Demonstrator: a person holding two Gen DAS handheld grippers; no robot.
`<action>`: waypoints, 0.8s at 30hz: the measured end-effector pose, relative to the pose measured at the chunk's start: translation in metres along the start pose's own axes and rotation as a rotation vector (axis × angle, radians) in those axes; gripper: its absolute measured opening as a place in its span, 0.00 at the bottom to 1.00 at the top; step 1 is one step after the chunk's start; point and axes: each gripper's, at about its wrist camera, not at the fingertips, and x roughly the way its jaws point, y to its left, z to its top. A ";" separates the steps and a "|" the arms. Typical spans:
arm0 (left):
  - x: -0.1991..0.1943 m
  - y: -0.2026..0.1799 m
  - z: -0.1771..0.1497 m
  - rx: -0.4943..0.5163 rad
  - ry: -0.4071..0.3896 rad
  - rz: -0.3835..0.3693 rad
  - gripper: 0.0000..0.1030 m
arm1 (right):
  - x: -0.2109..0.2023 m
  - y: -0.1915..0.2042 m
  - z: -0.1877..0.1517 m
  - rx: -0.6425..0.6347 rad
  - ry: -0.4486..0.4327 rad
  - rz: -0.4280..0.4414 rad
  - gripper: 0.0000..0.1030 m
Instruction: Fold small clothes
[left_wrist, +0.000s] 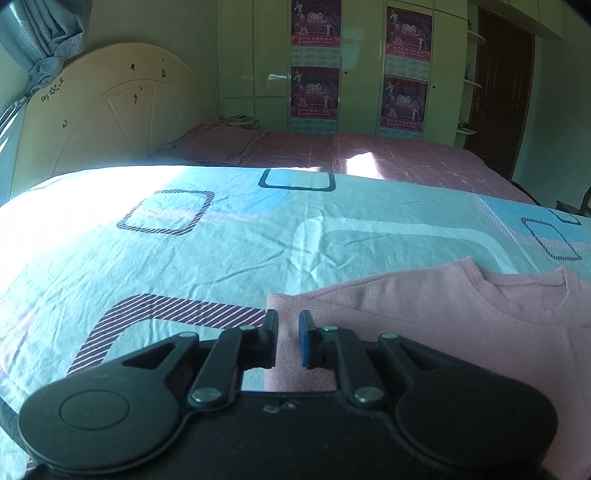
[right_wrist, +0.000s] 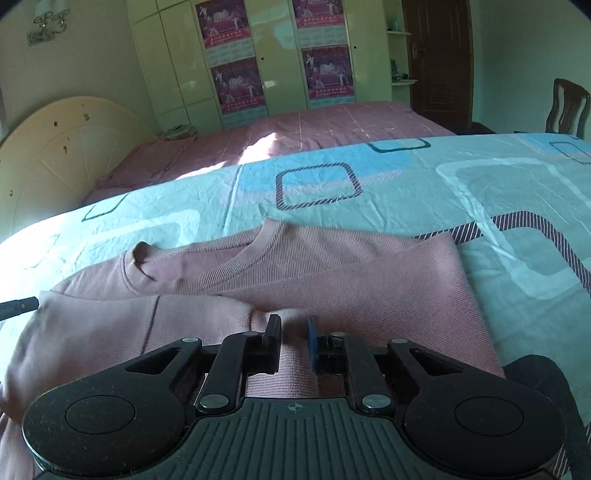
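Observation:
A small pink knit top (right_wrist: 332, 273) lies flat on the patterned blue sheet (right_wrist: 461, 192), neckline away from me, with its sides folded in over the body. It also shows in the left wrist view (left_wrist: 424, 306). My left gripper (left_wrist: 288, 323) hangs over the top's left edge, its jaws a small gap apart with cloth showing between them. My right gripper (right_wrist: 294, 326) sits over the middle of the top by a folded sleeve end, its jaws a small gap apart over the cloth. Neither visibly pinches the cloth.
A second bed with a pink cover (right_wrist: 314, 129) stands behind, with a cream headboard (left_wrist: 103, 110) at left. Wardrobe doors with posters (left_wrist: 314, 66) line the far wall. A wooden chair (right_wrist: 567, 107) stands at far right. The tip of my other gripper (right_wrist: 18, 306) shows at left.

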 end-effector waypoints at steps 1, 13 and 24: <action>-0.006 -0.002 -0.001 0.004 -0.005 -0.009 0.13 | -0.002 -0.002 0.001 0.017 0.003 0.012 0.13; -0.069 -0.047 -0.055 0.058 0.052 -0.164 0.15 | -0.021 0.013 -0.035 -0.018 0.076 0.056 0.13; -0.085 -0.051 -0.072 0.024 0.124 -0.158 0.18 | -0.034 0.010 -0.043 -0.076 0.117 0.038 0.14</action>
